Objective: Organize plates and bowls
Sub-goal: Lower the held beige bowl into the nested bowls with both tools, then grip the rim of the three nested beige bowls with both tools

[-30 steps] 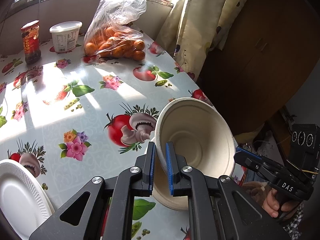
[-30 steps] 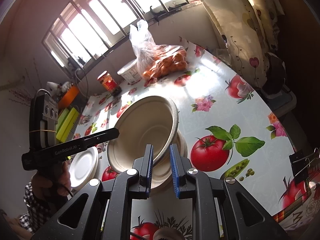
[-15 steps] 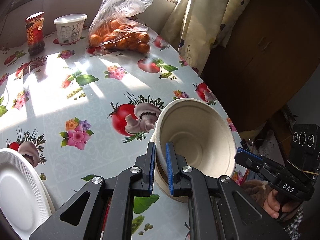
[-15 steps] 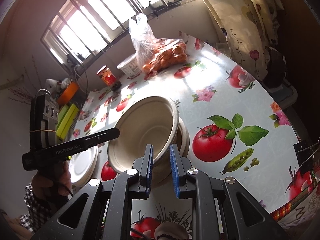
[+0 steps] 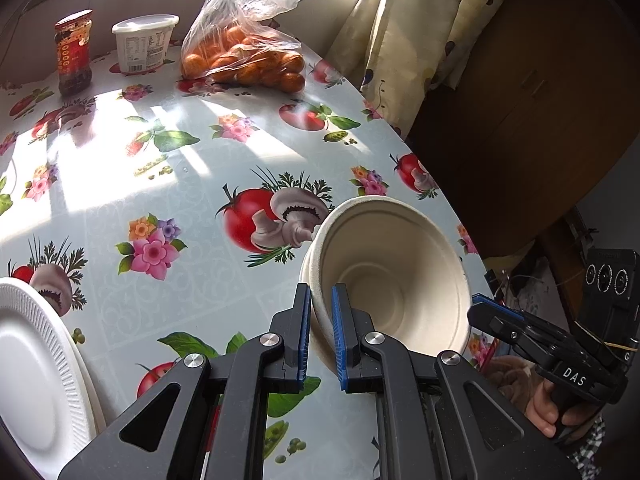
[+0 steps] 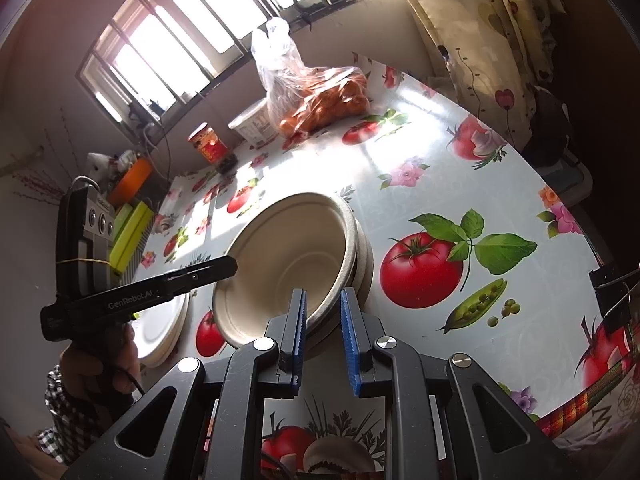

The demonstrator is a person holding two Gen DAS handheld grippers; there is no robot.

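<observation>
At lower left of my left view, a white plate [image 5: 28, 364] lies empty on the table [image 5: 192, 184]. Upper left, a red jar [image 5: 73, 50] and a lidded white tub [image 5: 145, 42]; beside them a clear bag [image 5: 248, 40] holds oranges. Lower centre, my left claw [image 5: 319, 336] pinches the beige bowl [image 5: 392, 276] by its rim, tilted and empty, over another bowl. My right claw [image 6: 323, 342] pinches the same bowl's opposite rim.
</observation>
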